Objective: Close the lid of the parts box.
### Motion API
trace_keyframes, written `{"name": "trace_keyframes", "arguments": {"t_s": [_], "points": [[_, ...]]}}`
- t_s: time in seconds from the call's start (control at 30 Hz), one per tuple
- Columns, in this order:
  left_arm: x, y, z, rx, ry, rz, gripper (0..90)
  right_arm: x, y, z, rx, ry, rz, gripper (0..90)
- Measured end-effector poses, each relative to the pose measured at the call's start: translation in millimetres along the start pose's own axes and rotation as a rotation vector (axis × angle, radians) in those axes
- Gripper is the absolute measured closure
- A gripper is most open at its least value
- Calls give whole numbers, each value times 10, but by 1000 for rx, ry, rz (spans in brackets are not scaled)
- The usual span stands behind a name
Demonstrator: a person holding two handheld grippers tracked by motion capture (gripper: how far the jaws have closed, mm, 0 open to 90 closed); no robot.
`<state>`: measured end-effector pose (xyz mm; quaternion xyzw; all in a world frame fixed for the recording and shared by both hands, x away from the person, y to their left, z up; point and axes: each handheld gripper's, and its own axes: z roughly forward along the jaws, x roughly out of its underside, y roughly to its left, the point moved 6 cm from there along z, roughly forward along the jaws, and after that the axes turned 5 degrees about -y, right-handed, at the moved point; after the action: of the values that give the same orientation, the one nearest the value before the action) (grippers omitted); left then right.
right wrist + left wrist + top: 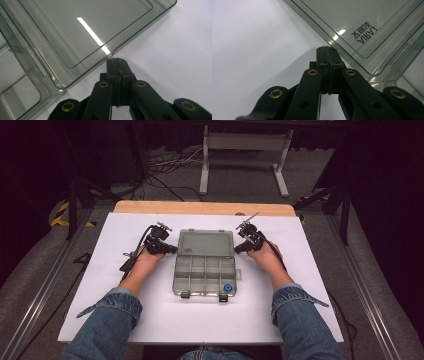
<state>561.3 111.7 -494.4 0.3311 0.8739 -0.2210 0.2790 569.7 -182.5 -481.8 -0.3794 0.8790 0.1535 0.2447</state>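
Organizer box [205,264] lies open mid-worktop, lid toward the far edge (flat), between left tool [169,249] and right tool [240,246], both pressed together, empty.

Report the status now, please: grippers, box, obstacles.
Left gripper shut, right gripper shut, both at lid edges. Compartment box open, lid flat. Nothing between.

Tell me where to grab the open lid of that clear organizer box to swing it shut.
Probably take the lid by its thin side edges, the left gripper from its left and the right gripper from its right: it lies flat, hinged to the tray, and both shut grippers sit beside it.
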Motion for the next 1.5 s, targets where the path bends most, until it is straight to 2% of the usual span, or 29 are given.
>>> {"name": "trace_keyframes", "arguments": {"t_s": [0.23,0.4,0.77,1.03,1.27,1.5], "points": [[-12,2,16,-11,-8,3,896,-15,-11,12,8,-11,-1,900],[-38,-23,33,-39,4,35,896,-46,3,39,18,-21,-4,900],[-54,-28,41,-45,-7,34,896,-63,-2,47,17,-38,0,900],[-84,-36,-4,-60,-28,51,896,-93,-17,-38,18,-82,9,900],[-115,-61,-54,-62,-59,48,896,-129,-16,-111,27,-118,-5,900],[-136,-69,-113,-72,-83,66,896,-160,-13,-188,25,-158,-3,900]]}}
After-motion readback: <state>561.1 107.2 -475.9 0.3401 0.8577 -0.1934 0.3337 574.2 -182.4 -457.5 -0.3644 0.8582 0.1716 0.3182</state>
